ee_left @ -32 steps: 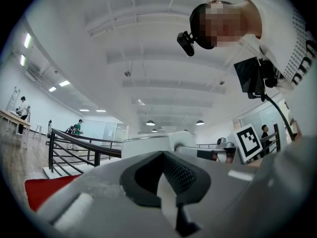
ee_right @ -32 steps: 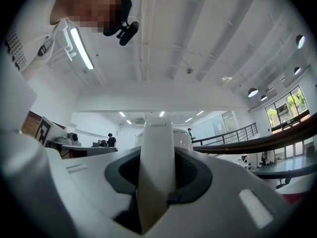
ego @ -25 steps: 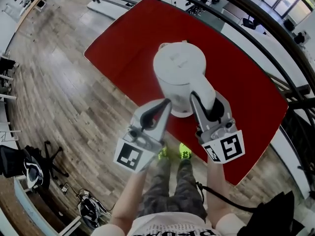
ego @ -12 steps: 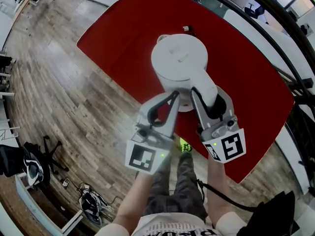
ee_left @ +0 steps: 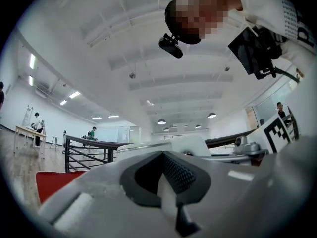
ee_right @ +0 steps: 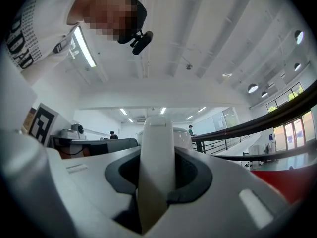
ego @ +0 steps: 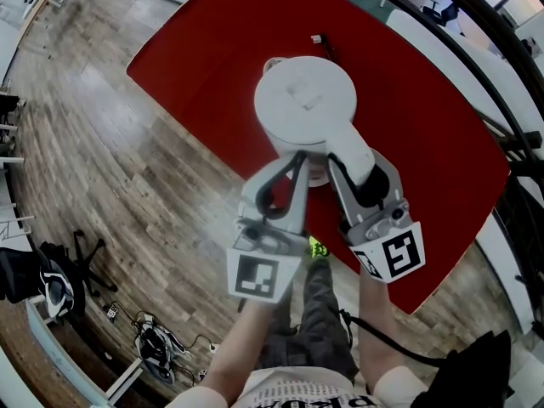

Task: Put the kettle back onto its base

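Observation:
A white kettle (ego: 306,109) hangs over the red table (ego: 425,117), lid up. My right gripper (ego: 355,170) is shut on its handle (ee_right: 157,152), which fills the gap between the pads. My left gripper (ego: 297,156) is close against the kettle's lower left side, fingertips together and nothing clearly between them. In the left gripper view the kettle's lid (ee_left: 148,145) shows just beyond the jaws. A white round rim (ego: 318,178) shows under the kettle between the grippers; I cannot tell whether it is the kettle's bottom or the base.
A small white thing with a dark cable (ego: 316,38) lies on the table beyond the kettle. A dark railing (ego: 476,41) runs behind the table. Wooden floor (ego: 102,143) lies to the left, with an office chair (ego: 51,287) and cables at lower left.
Both grippers and the kettle have sunk toward the table. The left gripper has drawn in closer to the kettle's side. The right grip on the handle is unchanged.

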Tool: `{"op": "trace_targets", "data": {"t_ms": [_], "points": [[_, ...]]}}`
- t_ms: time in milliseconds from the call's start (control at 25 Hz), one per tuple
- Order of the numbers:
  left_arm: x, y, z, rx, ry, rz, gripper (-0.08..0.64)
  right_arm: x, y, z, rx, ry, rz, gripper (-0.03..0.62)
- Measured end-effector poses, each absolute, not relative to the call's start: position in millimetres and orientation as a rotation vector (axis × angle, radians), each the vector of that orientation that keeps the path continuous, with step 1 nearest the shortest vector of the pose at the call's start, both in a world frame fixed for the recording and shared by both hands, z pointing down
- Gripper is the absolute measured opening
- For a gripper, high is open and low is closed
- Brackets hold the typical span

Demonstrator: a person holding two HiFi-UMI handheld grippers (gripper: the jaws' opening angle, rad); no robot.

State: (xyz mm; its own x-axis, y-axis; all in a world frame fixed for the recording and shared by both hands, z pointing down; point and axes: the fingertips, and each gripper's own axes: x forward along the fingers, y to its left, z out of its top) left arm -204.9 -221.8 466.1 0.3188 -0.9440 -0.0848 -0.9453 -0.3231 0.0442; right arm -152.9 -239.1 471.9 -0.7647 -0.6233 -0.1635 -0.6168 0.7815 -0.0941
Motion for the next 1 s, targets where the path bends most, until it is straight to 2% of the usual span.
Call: {"op": "trace_targets", "data": {"t_ms": [1000], "points": [[-213,-200,476,-2.545,1.821,0.146,-0.002,-145,-219,478,-0.968,2.8,-0.052,0.118]]}}
